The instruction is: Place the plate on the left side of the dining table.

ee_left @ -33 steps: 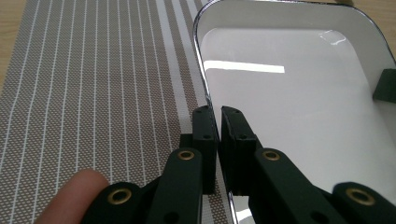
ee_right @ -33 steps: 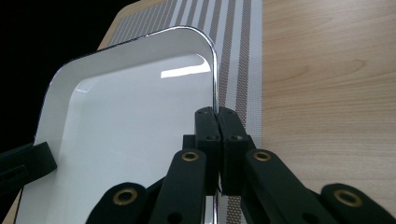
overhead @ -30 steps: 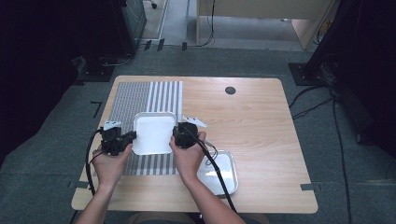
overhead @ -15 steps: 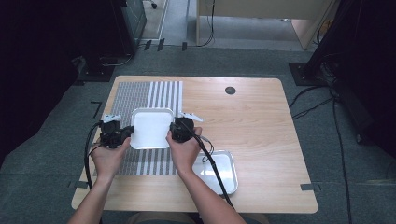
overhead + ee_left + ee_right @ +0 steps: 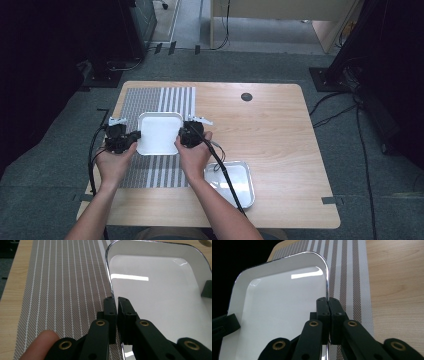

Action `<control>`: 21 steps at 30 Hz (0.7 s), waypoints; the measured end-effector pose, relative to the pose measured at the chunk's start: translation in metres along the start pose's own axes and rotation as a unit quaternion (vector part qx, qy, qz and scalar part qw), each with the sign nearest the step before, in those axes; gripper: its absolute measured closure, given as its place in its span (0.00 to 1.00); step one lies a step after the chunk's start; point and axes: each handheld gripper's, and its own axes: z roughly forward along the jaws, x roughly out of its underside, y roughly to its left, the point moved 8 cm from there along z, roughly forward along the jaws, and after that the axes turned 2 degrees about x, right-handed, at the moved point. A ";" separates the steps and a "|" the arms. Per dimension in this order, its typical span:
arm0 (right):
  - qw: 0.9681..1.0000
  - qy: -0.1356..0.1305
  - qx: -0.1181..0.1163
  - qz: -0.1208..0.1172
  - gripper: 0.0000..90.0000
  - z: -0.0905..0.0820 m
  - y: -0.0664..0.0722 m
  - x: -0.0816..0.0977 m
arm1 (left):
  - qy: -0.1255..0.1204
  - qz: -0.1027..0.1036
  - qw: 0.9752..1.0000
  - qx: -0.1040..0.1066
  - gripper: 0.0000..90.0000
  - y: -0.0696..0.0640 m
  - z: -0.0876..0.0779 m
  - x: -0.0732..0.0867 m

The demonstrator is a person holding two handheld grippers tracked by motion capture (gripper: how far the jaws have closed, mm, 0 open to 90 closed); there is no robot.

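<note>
With my left gripper point(image 5: 131, 139) and right gripper point(image 5: 181, 138) both clamped on opposite rims of the white rectangular enamel tray point(image 5: 159, 131) over the striped woven placemat point(image 5: 150, 172) near the worktop's left edge, I should keep both hands level and moving together.

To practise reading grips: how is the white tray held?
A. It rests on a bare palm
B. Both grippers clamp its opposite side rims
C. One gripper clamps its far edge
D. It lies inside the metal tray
B: the left gripper and right gripper each pinch a side rim of the white tray.
</note>
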 end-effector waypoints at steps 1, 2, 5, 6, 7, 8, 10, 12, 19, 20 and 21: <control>1.000 0.001 0.001 0.000 0.99 0.001 0.001 0.000 | 0.000 0.001 1.000 -0.001 0.96 0.001 0.000 -0.002; 1.000 0.001 0.001 0.000 0.99 0.003 0.002 -0.001 | 0.000 0.003 1.000 -0.002 0.97 0.002 0.000 -0.002; 1.000 0.002 0.002 -0.003 0.99 0.005 0.005 -0.004 | -0.001 0.007 1.000 -0.007 0.97 0.006 0.001 -0.006; 1.000 0.003 0.003 -0.002 0.99 0.006 0.006 -0.005 | -0.003 0.007 1.000 -0.008 0.96 0.007 0.002 -0.007; 1.000 0.003 0.004 -0.005 0.99 0.008 0.007 -0.006 | -0.002 0.008 1.000 -0.008 0.96 0.007 0.002 -0.007; 1.000 0.003 0.004 -0.005 0.99 0.008 0.007 -0.006 | 0.001 0.009 1.000 -0.008 0.96 0.008 0.003 -0.007; 1.000 0.004 0.006 -0.006 0.99 0.011 0.008 -0.007 | 0.001 0.007 1.000 -0.009 0.96 0.010 0.005 -0.008; 1.000 0.007 0.007 -0.004 0.99 0.014 0.009 -0.008 | 0.001 0.005 1.000 -0.009 0.96 0.012 0.006 -0.010; 1.000 0.014 0.012 0.001 0.99 0.024 0.010 -0.010 | 0.006 0.004 1.000 -0.010 0.97 0.017 0.014 -0.016; 1.000 0.016 0.013 0.003 0.99 0.025 0.010 -0.010 | 0.007 0.002 1.000 -0.010 0.97 0.019 0.016 -0.016; 1.000 0.016 0.015 0.001 0.99 0.029 0.010 -0.011 | 0.009 -0.002 1.000 -0.009 0.97 0.021 0.019 -0.016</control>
